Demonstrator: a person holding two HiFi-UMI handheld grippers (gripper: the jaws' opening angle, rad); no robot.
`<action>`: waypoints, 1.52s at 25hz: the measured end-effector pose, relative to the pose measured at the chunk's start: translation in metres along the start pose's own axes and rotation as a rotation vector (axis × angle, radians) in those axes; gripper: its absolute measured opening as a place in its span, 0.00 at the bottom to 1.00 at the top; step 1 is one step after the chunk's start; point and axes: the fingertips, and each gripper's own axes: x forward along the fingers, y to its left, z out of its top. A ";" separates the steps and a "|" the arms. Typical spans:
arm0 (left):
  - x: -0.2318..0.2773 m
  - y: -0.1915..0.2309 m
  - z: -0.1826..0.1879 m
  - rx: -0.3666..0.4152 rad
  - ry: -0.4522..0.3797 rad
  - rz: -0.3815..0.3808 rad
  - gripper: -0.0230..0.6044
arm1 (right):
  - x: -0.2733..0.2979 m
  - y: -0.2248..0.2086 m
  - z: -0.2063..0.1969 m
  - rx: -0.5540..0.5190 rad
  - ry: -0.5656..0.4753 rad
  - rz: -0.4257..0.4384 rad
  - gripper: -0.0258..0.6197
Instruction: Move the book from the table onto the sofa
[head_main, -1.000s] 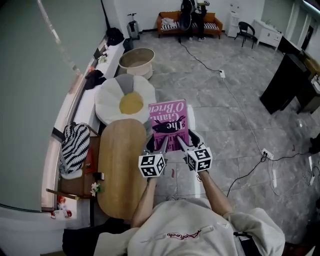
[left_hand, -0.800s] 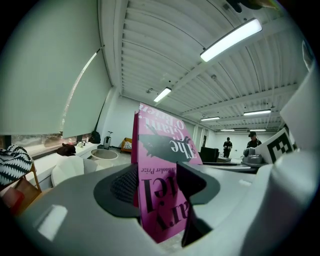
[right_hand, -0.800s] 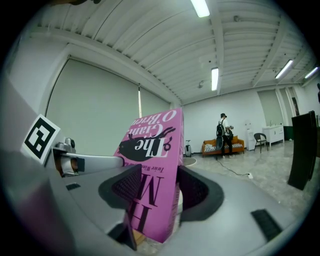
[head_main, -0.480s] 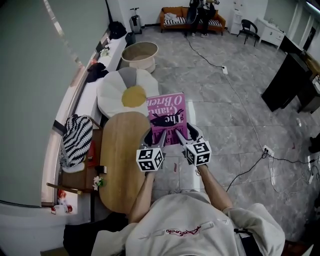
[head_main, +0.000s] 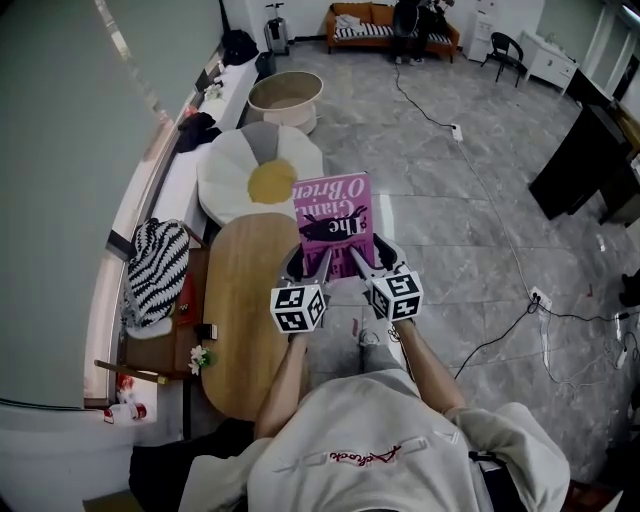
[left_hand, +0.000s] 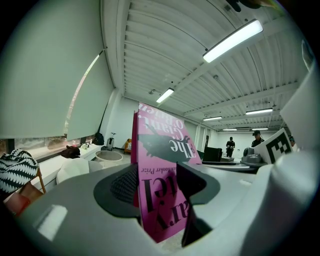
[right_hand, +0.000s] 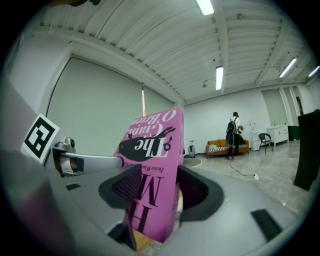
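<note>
**Pink book held in both hand-held grippers beside the tabletop**

Most of the head view is taken up by a grey tiled floor (head_main: 450, 200). Its lower part is covered by the pale sweatshirt (head_main: 370, 450) of the person carrying the rig, which is cut off by the bottom edge.

The oval wooden tabletop (head_main: 245, 320) is seen left of centre. Its lower end is hidden behind the sweatshirt and the left forearm. A daisy-shaped cushion (head_main: 255, 165) lies just above it.

The orange sofa (head_main: 372, 14) is found at the very top of the frame, well apart from the book. It is small, cropped by the upper edge and partly blocked by a standing person (head_main: 408, 20).

The book (head_main: 335, 215) is held at the centre of the frame, over the floor and just right of the tabletop's upper end. Its cover faces up. The title is printed upside down as seen here, and only parts of it can be read. The book's lower edge is covered by the jaws.

The left hand-held gripper (left_hand: 157, 182) is closed on the book's near left corner. Both dark pads are pressed against the pink cover in the left gripper view.

The right hand-held gripper (right_hand: 157, 187) is clamped on the near right corner in the same way. There the lowest part of the book is lost behind the gripper body.
</note>
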 end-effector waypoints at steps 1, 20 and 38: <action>0.003 0.005 0.001 -0.003 -0.001 0.003 0.43 | 0.005 0.000 0.001 -0.001 0.000 0.002 0.42; 0.172 0.076 0.024 -0.014 0.003 0.055 0.43 | 0.162 -0.109 0.014 0.012 0.006 0.059 0.42; 0.345 0.118 0.052 -0.032 0.005 0.079 0.43 | 0.292 -0.236 0.038 0.010 0.019 0.083 0.42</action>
